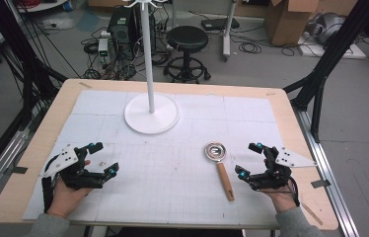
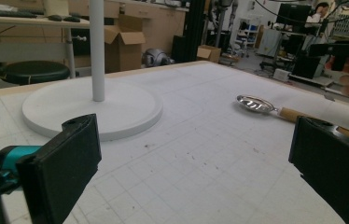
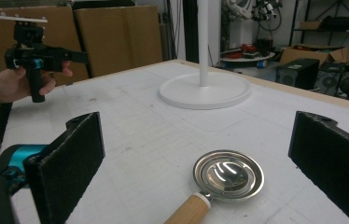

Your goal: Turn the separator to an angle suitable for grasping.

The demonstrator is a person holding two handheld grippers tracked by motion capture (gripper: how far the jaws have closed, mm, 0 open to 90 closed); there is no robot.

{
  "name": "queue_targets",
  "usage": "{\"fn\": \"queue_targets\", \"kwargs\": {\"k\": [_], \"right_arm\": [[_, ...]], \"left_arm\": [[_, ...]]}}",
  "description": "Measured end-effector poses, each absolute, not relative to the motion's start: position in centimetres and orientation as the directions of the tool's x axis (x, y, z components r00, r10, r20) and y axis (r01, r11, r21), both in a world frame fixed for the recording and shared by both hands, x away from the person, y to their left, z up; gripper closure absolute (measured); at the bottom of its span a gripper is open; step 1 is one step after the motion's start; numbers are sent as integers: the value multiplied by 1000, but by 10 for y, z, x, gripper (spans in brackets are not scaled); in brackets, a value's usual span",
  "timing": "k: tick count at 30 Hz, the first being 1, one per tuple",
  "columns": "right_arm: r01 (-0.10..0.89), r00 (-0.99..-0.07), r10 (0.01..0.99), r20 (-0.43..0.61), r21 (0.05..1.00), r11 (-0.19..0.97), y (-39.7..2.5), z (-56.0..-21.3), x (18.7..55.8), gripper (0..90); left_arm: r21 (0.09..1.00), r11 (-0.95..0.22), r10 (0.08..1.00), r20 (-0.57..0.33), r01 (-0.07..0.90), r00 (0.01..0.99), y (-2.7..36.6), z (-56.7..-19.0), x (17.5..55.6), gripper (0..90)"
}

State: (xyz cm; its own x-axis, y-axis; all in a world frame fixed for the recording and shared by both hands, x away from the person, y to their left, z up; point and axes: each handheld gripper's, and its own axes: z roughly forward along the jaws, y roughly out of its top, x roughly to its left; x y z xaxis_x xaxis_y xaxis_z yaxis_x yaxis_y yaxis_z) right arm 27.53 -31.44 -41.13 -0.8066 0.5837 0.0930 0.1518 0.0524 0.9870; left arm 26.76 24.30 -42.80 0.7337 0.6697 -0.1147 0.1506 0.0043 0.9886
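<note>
A metal scoop (image 1: 215,150) with a wooden handle (image 1: 225,180) lies flat on the white gridded mat, right of centre. My right gripper (image 1: 248,160) is just to its right, open, jaws wide apart and holding nothing. In the right gripper view the scoop (image 3: 228,175) lies low between the jaws of the right gripper (image 3: 200,140), nearer the right one. My left gripper (image 1: 103,159) is at the mat's left, open and empty. From the left gripper (image 2: 196,172), the scoop (image 2: 256,103) lies well ahead to the right. A white stand (image 1: 151,113) with a round base rises at the back centre.
The stand's pole (image 1: 147,49) rises out of the top of the high view. The wooden table's edge (image 1: 301,133) runs close on the right. On the floor beyond are a black stool (image 1: 187,39), cables and cardboard boxes (image 1: 286,19). Black frame posts (image 1: 320,74) flank the table.
</note>
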Motion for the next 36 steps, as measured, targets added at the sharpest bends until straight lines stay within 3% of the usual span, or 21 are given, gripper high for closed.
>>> {"fn": "queue_targets", "kwargs": {"k": [9,12,13,15,16,17,18,19,20,21,23,27,36], "right_arm": [[155,-803,590,85,986,69,-313,-412,274,29],[150,-805,589,68,985,91,-314,-412,271,93],[157,-817,572,79,984,88,-317,-412,270,223],[154,-812,578,77,985,84,-318,-412,269,263],[173,-807,583,98,982,75,-322,-412,267,411],[177,-798,593,104,982,66,-324,-413,267,478],[177,-798,593,104,982,66,-324,-413,267,478],[181,-787,607,107,981,61,-327,-413,267,608],[181,-787,607,107,981,61,-327,-413,267,608],[185,-777,620,109,981,60,-329,-412,267,725],[185,-774,624,106,981,63,-329,-412,267,804],[182,-776,626,74,977,109,-327,-413,268,898],[203,-788,614,52,962,180,-320,-418,272,900]], "left_arm": [[988,4,670,-115,152,733,240,-429,271,28],[989,0,668,-111,150,736,239,-429,271,28],[988,-1,666,-113,152,737,239,-429,272,28],[989,-4,666,-109,150,738,237,-428,273,28],[989,-2,664,-110,150,740,236,-429,273,28],[988,-5,662,-111,152,742,236,-429,274,28],[988,-8,663,-110,154,740,235,-430,275,28],[988,-13,666,-104,151,738,235,-430,275,28],[989,-13,670,-100,146,736,235,-430,274,28],[990,-9,672,-98,140,734,236,-429,274,28],[990,-1,675,-104,142,731,236,-429,273,28],[989,-13,671,-100,146,735,236,-429,273,28],[988,-20,668,-102,155,737,235,-430,274,28]]}}
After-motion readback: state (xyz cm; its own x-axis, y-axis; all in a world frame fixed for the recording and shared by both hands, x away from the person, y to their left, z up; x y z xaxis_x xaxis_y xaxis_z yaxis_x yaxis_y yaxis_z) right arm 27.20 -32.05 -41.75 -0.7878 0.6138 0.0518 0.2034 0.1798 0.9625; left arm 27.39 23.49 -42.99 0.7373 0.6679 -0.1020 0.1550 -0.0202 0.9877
